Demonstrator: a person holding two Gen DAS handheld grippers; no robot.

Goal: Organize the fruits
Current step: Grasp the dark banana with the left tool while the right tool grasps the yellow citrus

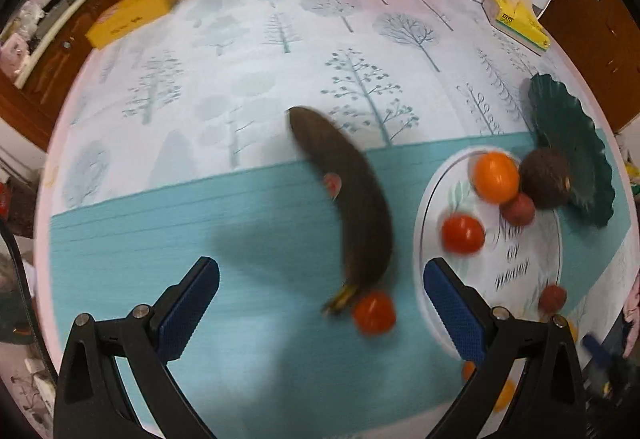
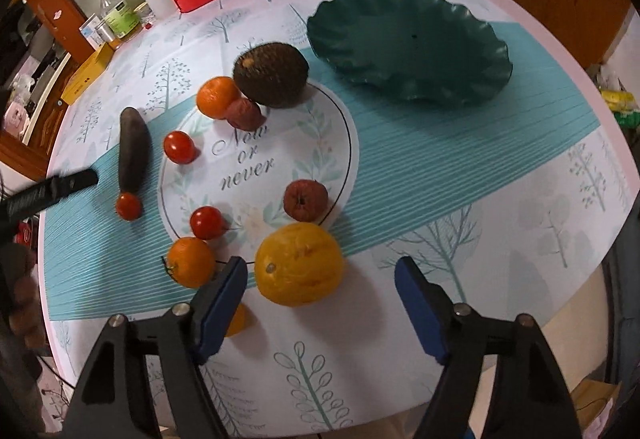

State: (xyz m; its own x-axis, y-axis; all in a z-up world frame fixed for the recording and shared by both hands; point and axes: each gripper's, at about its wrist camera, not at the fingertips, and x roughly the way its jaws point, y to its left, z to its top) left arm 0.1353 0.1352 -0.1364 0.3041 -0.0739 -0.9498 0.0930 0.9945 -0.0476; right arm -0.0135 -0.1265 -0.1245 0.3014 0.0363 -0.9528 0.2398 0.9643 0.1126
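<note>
Fingers of our left gripper (image 1: pixel 320 315) stand wide and empty, just short of the banana (image 1: pixel 346 199). Its long axis runs away from us, roughly along the fingers — stem nearest, touching a tomato (image 1: pixel 374 313). We judge a straddle across its width workable. Our right gripper (image 2: pixel 320 299), also wide and empty, faces the yellow fruit (image 2: pixel 299 263) — the green dish (image 2: pixel 408 47) lies well beyond.

Both wrist views look down close over the table, sharing the banana (image 1: pixel 352 207) and green plate (image 2: pixel 412 47).
</note>
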